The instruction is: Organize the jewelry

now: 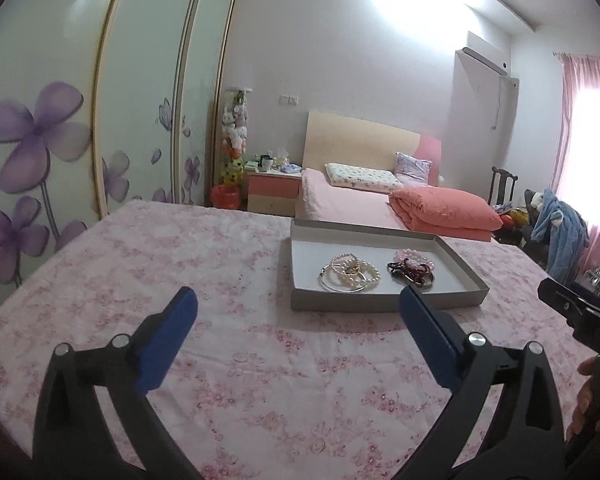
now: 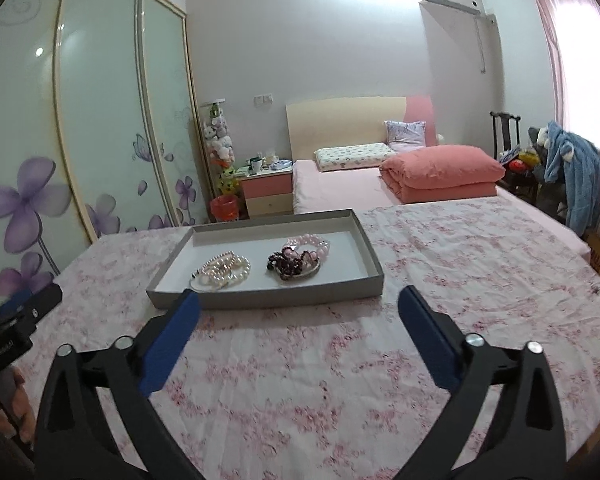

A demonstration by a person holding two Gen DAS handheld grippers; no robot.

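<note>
A shallow grey box with a white inside sits on the pink floral cloth. In it lie a pile of white pearl bracelets with a silver bangle and a pile of pink and dark red bead bracelets. My left gripper is open and empty, short of the box's near wall and to its left. My right gripper is open and empty, just short of the near wall. Each gripper's body shows at the edge of the other's view.
The floral cloth covers a wide flat surface. Behind it stand a bed with a folded pink quilt, a nightstand, flowered wardrobe doors at left, and a chair with clothes at right.
</note>
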